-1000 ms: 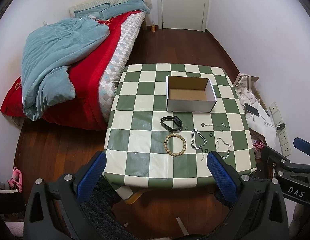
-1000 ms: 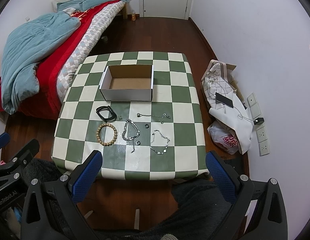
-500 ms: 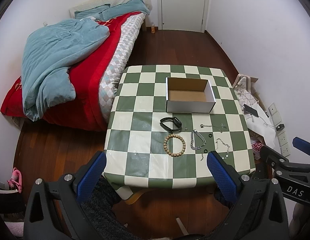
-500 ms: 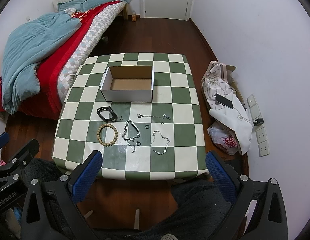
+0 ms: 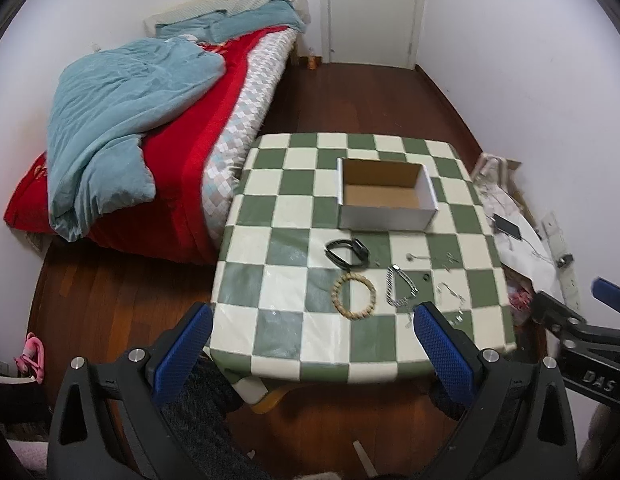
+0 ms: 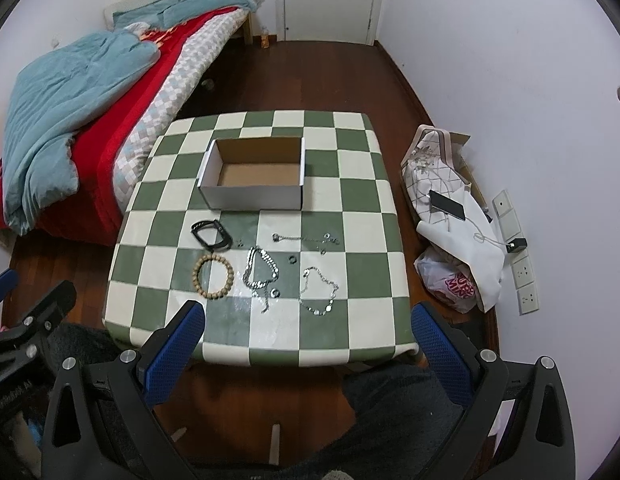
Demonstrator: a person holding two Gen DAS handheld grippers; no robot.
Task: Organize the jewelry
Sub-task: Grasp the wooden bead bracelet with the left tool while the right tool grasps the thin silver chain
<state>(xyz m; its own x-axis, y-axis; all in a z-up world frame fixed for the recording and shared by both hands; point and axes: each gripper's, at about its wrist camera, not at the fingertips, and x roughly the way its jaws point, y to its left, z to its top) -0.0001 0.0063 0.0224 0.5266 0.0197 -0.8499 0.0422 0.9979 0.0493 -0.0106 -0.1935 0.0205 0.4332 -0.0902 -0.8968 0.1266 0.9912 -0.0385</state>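
Note:
On the green-and-cream checkered table (image 6: 361,216) stands an open white cardboard box (image 6: 254,196) (image 5: 385,216), nothing inside. In front of it lie a black band (image 6: 210,234) (image 5: 345,253), a wooden bead bracelet (image 6: 213,277) (image 5: 353,295), a chunky silver chain (image 6: 260,272) (image 5: 401,291), a thin silver chain with discs (image 6: 318,291), a fine chain (image 6: 306,238) and small dark rings (image 6: 292,259). My left gripper (image 5: 310,340) and right gripper (image 6: 308,340) both hang open, high above the table's near edge, holding nothing.
A bed with a red cover and teal duvet (image 5: 122,132) lies left of the table. Bags (image 6: 449,284), a phone (image 6: 447,205) and wall sockets (image 6: 517,248) sit on the floor at the right. A white door (image 6: 329,0) is at the far wall. Dark wood floor surrounds the table.
Both cameras have drifted slightly; the table sits a touch lower and closer in view. Nothing on the table has moved, and both grippers stay open.

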